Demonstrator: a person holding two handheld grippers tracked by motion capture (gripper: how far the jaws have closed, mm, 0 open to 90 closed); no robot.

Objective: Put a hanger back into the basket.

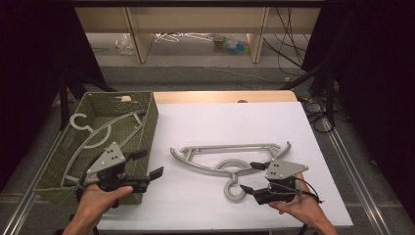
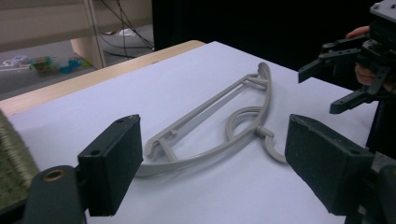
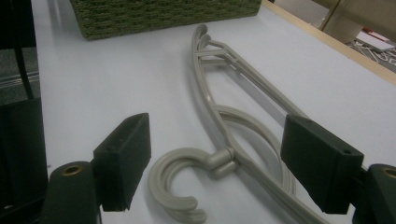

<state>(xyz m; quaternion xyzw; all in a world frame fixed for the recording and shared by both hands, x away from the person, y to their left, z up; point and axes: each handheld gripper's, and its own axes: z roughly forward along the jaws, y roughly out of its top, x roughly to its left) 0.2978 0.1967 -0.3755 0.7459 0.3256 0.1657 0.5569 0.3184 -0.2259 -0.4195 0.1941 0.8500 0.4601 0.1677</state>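
One grey hanger (image 1: 105,129) is seen already in the green basket (image 1: 147,129); another hanger (image 1: 230,161) is left on the table, seemingly next; the left gripper (image 1: 147,166) and right gripper (image 1: 250,178) are both held released, grasping nothing.

You have nothing to read here: no text, label, brand, number or sign is legible.

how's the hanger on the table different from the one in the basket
The hanger on the table lies flat on the white surface, its hook toward the person; the hanger in the basket leans tilted inside the green woven basket, hook toward the far end. The table hanger sits between both open grippers, the right gripper nearest its hook. Both are the same grey plastic design.
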